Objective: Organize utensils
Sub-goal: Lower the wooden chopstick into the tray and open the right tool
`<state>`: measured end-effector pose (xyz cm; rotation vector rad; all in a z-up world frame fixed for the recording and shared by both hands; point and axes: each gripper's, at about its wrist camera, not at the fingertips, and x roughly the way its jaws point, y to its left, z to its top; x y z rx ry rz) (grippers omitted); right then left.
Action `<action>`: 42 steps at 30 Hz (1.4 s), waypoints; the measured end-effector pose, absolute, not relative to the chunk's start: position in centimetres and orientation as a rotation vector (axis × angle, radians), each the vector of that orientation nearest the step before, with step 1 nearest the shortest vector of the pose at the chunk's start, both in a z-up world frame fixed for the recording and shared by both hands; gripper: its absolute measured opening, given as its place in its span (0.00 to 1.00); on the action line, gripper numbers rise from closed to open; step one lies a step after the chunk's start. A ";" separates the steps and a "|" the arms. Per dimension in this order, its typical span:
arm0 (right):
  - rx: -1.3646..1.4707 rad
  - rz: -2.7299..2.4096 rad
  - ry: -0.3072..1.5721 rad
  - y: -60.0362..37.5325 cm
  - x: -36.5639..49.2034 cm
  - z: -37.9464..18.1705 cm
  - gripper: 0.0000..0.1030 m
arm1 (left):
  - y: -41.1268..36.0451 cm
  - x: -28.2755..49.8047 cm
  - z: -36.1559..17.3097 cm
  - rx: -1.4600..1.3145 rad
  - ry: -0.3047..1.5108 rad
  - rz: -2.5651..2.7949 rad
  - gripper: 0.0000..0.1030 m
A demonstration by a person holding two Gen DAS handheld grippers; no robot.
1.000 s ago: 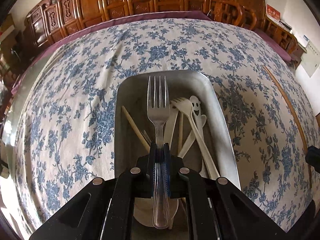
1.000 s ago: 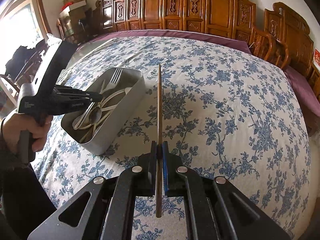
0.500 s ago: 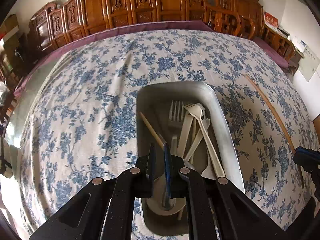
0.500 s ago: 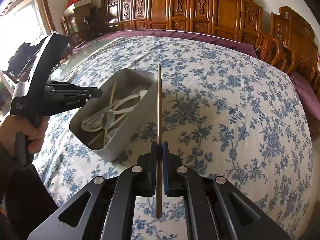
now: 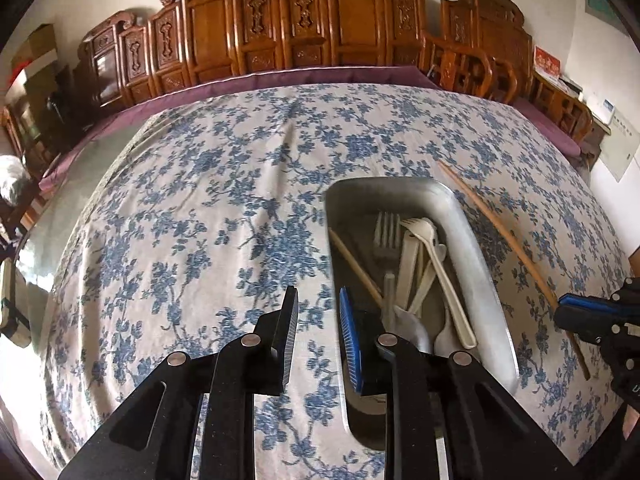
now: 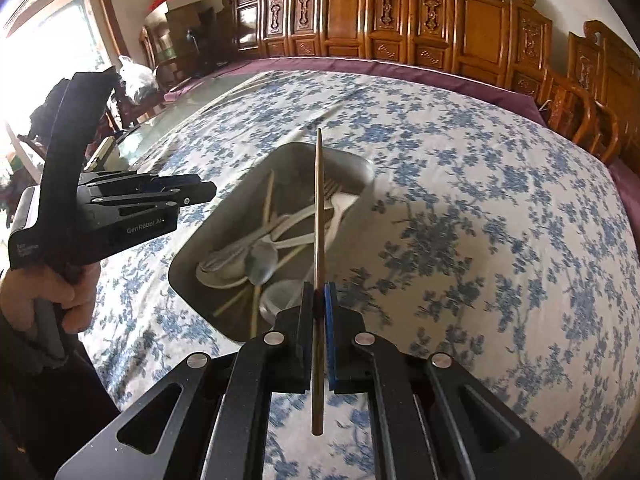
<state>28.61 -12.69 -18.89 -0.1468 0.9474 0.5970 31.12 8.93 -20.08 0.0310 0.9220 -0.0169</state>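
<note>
A metal tray (image 5: 482, 280) on the floral cloth holds a metal fork (image 5: 386, 226), white plastic forks and spoons (image 5: 442, 280) and a wooden chopstick (image 5: 354, 268). My left gripper (image 5: 319, 300) hovers over the tray's left rim, its jaws opening with nothing between them. My right gripper (image 6: 319, 294) is shut on a second chopstick (image 6: 318, 208), which points out over the tray (image 6: 354, 170). The left wrist view shows that chopstick (image 5: 500, 232) just right of the tray, held by the right gripper (image 5: 576, 314). A hand (image 6: 60, 292) holds the left gripper (image 6: 200, 192) left of the tray.
The round table wears a blue-flowered cloth (image 5: 224, 216) over a purple one, with bare glass at its left edge (image 6: 192, 104). Carved wooden chairs (image 5: 344, 20) line the far side. Boxes and a bag (image 6: 136, 76) stand by the window at left.
The left gripper let the metal fork drop into the tray, opened, and drew back left of it. The right gripper carried its chopstick leftward until it hangs over the tray.
</note>
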 end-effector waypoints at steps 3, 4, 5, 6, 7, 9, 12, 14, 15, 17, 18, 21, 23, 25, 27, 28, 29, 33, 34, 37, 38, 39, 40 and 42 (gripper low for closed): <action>-0.148 0.613 0.949 -11.5 29.0 -19.1 0.06 | 10.3 31.0 -20.1 -0.011 0.909 -0.012 0.36; -0.148 0.619 0.949 -11.1 29.1 -19.1 0.06 | 10.7 30.9 -20.0 -0.017 0.904 -0.006 0.36; -0.148 0.624 0.949 -10.8 29.2 -19.1 0.06 | 11.1 30.9 -19.9 -0.017 0.897 0.007 0.37; -0.147 0.630 0.948 -10.3 29.3 -19.1 0.06 | 11.4 30.9 -19.8 -0.018 0.892 0.015 0.40; -0.146 0.636 0.948 -9.9 29.4 -19.2 0.06 | 11.9 30.8 -19.7 -0.020 0.886 0.025 0.43; -0.146 0.646 0.947 -9.2 29.6 -19.2 0.06 | 12.8 30.8 -19.5 -0.030 0.878 0.038 0.50; -0.142 0.657 0.950 -8.2 30.1 -19.5 0.06 | 13.8 30.9 -19.3 -0.049 0.878 0.051 0.60; -0.138 0.660 0.951 -7.6 30.4 -19.7 0.06 | 14.4 31.0 -19.2 -0.065 0.877 0.055 0.62; -0.135 0.661 0.952 -7.3 30.6 -19.8 0.06 | 14.8 31.1 -19.2 -0.075 0.875 0.061 0.64; -0.128 0.660 0.954 -6.9 30.8 -20.0 0.06 | 15.5 31.1 -19.0 -0.089 0.871 0.072 0.71; -0.127 0.657 0.952 -6.6 31.0 -20.1 0.06 | 15.8 31.1 -19.0 -0.095 0.868 0.076 0.72; -0.138 0.638 0.946 -6.0 31.2 -20.6 0.06 | 16.3 31.1 -19.0 -0.110 0.870 0.074 0.76; -0.132 0.624 0.955 -5.8 31.4 -21.2 0.06 | 16.3 31.1 -19.0 -0.111 0.873 0.076 0.78; -0.125 0.609 0.969 -5.8 31.7 -21.9 0.06 | 16.1 31.1 -19.0 -0.106 0.871 0.074 0.79; -0.115 0.596 0.986 -5.8 31.8 -22.6 0.06 | 16.0 31.1 -19.0 -0.100 0.871 0.068 0.79; -0.114 0.589 0.993 -5.7 31.7 -23.0 0.06 | 15.8 31.1 -19.1 -0.094 0.873 0.064 0.79; -0.114 0.583 0.998 -5.7 31.7 -23.3 0.06 | 15.6 31.1 -19.2 -0.089 0.875 0.061 0.79; -0.101 0.570 1.014 -5.8 31.7 -24.1 0.06 | 14.7 31.0 -19.3 -0.062 0.878 0.053 0.79; -0.095 0.573 1.013 -5.9 31.7 -24.1 0.06 | 14.6 31.0 -19.3 -0.058 0.877 0.052 0.79; -0.087 0.592 1.029 -5.8 31.8 -24.3 0.06 | 14.5 30.9 -19.2 -0.064 0.874 0.051 0.79; -0.078 0.601 1.037 -5.8 31.8 -24.3 0.07 | 14.4 30.8 -19.2 -0.063 0.873 0.051 0.79; -0.069 0.607 1.035 -6.0 31.7 -24.3 0.07 | 14.3 30.7 -19.1 -0.060 0.871 0.052 0.79; -0.063 0.612 1.030 -6.1 31.7 -24.2 0.08 | 14.1 30.6 -19.1 -0.057 0.870 0.053 0.79; -0.042 0.628 1.028 -6.4 31.5 -23.9 0.08 | 13.9 30.4 -19.1 -0.054 0.870 0.055 0.79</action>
